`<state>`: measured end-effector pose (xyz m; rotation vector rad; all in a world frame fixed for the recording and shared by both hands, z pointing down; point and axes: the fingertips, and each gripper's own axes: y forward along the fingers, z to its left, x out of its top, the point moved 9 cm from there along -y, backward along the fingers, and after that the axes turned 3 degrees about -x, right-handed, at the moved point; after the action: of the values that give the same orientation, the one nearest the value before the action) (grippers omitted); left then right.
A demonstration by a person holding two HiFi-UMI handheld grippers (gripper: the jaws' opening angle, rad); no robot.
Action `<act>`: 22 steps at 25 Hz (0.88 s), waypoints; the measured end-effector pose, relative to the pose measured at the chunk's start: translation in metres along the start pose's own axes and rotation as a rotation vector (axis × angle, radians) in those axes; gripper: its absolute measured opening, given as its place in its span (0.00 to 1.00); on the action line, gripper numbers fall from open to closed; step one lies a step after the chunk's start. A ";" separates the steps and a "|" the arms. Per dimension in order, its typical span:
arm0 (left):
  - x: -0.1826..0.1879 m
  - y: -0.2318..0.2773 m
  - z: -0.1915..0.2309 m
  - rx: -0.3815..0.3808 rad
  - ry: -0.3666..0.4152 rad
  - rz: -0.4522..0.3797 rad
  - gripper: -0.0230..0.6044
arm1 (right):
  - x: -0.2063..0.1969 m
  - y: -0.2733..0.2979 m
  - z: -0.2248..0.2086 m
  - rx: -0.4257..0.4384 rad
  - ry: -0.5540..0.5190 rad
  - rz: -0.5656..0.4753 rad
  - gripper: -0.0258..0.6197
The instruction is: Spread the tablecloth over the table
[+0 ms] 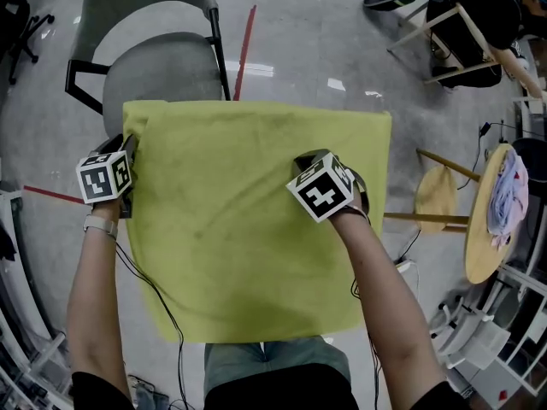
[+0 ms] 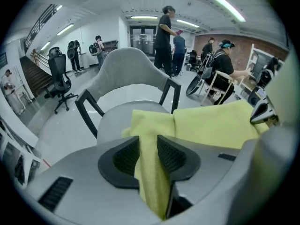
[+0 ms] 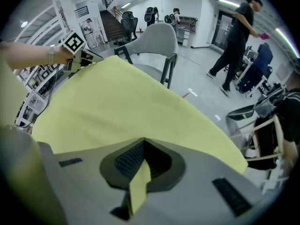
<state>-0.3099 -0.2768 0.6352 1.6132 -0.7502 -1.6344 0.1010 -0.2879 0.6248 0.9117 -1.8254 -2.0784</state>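
Note:
A yellow-green tablecloth [image 1: 248,220] lies spread flat over the table, which it hides completely. My left gripper [image 1: 128,148] is at the cloth's left edge near the far-left corner. In the left gripper view its jaws [image 2: 148,146] are shut on a bunched fold of the tablecloth [image 2: 211,125]. My right gripper [image 1: 312,162] points steeply down over the right half of the cloth. Its jaws [image 3: 143,161] are shut on a thin pinched strip of the tablecloth [image 3: 117,102]. The right gripper view also shows the left gripper [image 3: 75,50] at the far corner.
A grey chair [image 1: 162,67] stands right behind the table's far-left side. To the right are a round wooden stool [image 1: 440,196] and a small round table [image 1: 483,229] with a bundle of fabric on it. Several people [image 2: 164,36] stand farther back in the room.

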 end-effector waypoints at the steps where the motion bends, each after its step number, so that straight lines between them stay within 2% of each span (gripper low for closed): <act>1: 0.001 0.001 0.002 -0.018 -0.004 -0.003 0.22 | 0.001 0.000 0.002 -0.013 -0.010 0.012 0.05; 3: 0.002 0.001 0.007 -0.027 0.008 -0.003 0.20 | 0.002 0.001 0.004 -0.029 -0.016 0.028 0.05; 4: 0.003 0.001 0.009 -0.025 0.021 0.001 0.15 | 0.002 0.001 0.004 -0.031 -0.010 0.031 0.05; 8: 0.007 0.003 0.009 -0.044 0.056 0.014 0.14 | 0.003 0.000 0.002 -0.038 0.010 0.048 0.05; 11: 0.010 -0.001 0.012 -0.053 0.029 -0.016 0.12 | 0.005 0.000 0.004 -0.052 0.001 0.074 0.05; 12: 0.013 -0.004 0.015 -0.040 0.018 -0.035 0.06 | 0.006 0.000 0.004 -0.055 0.002 0.081 0.05; 16: 0.019 -0.012 0.038 0.003 -0.032 -0.071 0.06 | 0.007 0.001 0.003 -0.056 0.019 0.095 0.05; 22: 0.012 -0.009 0.054 -0.044 -0.070 -0.054 0.06 | 0.009 0.001 0.006 -0.081 0.001 0.112 0.05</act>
<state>-0.3639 -0.2855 0.6234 1.5649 -0.7064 -1.7421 0.0907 -0.2882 0.6232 0.7718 -1.7358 -2.0658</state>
